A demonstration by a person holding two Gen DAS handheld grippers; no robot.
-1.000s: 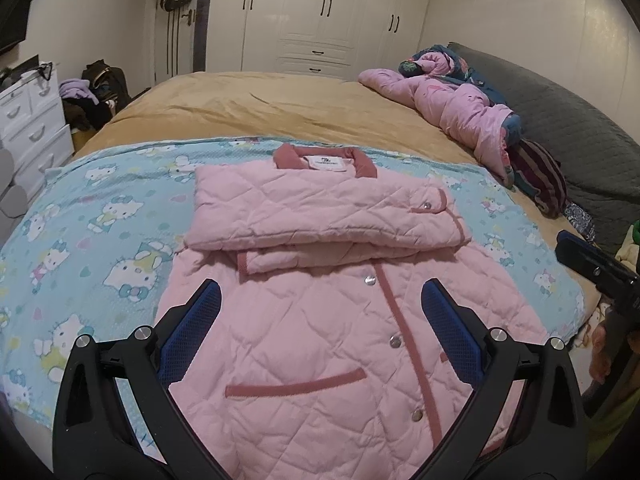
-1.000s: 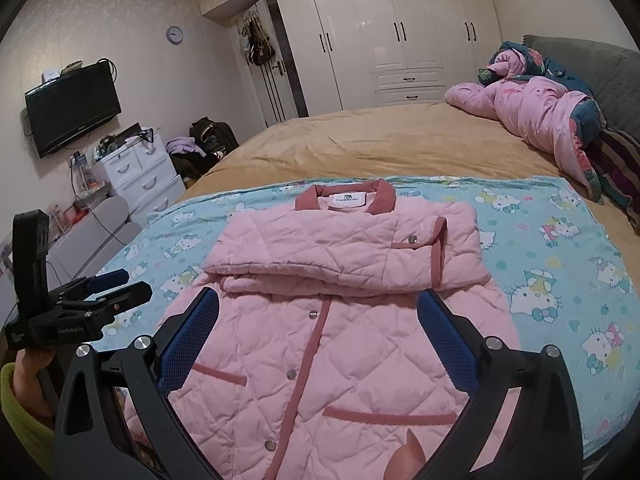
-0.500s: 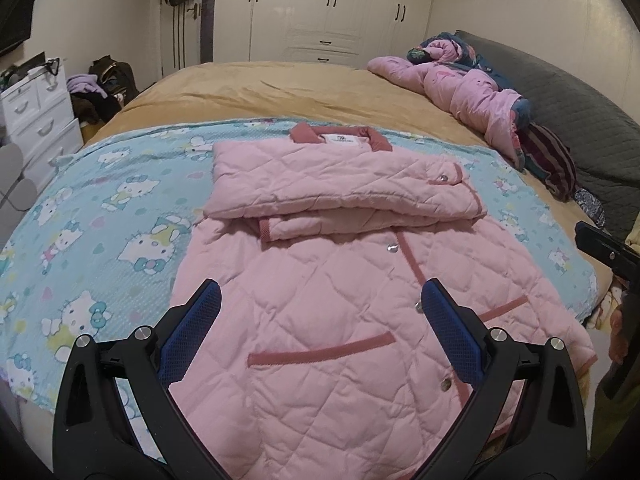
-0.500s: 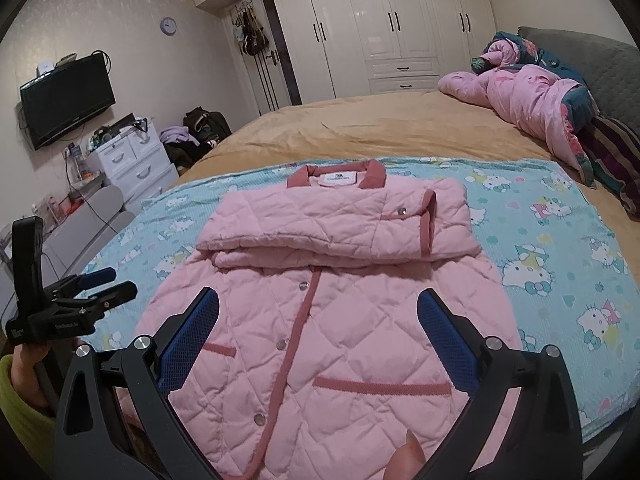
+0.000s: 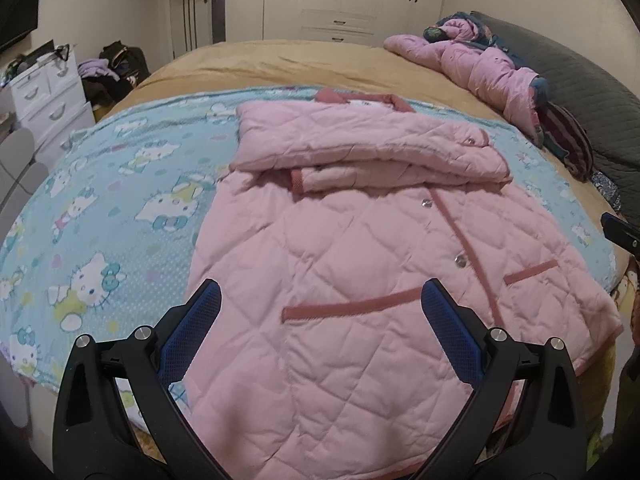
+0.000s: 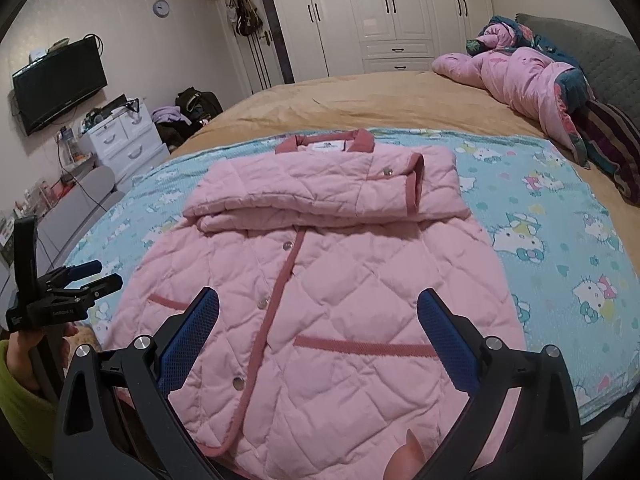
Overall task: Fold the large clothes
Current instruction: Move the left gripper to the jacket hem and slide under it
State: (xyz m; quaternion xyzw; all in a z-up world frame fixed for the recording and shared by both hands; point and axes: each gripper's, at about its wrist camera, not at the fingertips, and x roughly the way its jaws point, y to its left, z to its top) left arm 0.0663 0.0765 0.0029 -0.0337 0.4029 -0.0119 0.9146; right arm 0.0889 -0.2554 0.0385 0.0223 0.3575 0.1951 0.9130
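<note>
A pink quilted jacket [image 5: 360, 264] lies face up on a blue cartoon-print blanket [image 5: 100, 208], collar at the far end, both sleeves folded across the chest [image 5: 360, 148]. It also shows in the right wrist view [image 6: 328, 280]. My left gripper [image 5: 320, 308] is open and empty, hovering above the jacket's lower left part near the hem. My right gripper [image 6: 318, 312] is open and empty above the lower right part. The left gripper also shows at the left edge of the right wrist view [image 6: 86, 276], off the jacket's side.
The blanket lies on a tan bed [image 6: 380, 100]. A crumpled pink quilt [image 6: 520, 76] and grey headboard [image 6: 592, 52] are at the far right. White drawers [image 6: 124, 144], a TV [image 6: 60, 80] and wardrobes [image 6: 380, 12] stand beyond the bed.
Both grippers have drawn back toward the jacket's hem and lower, so more of the lower jacket is in view. The jacket has not moved. Both stay open.
</note>
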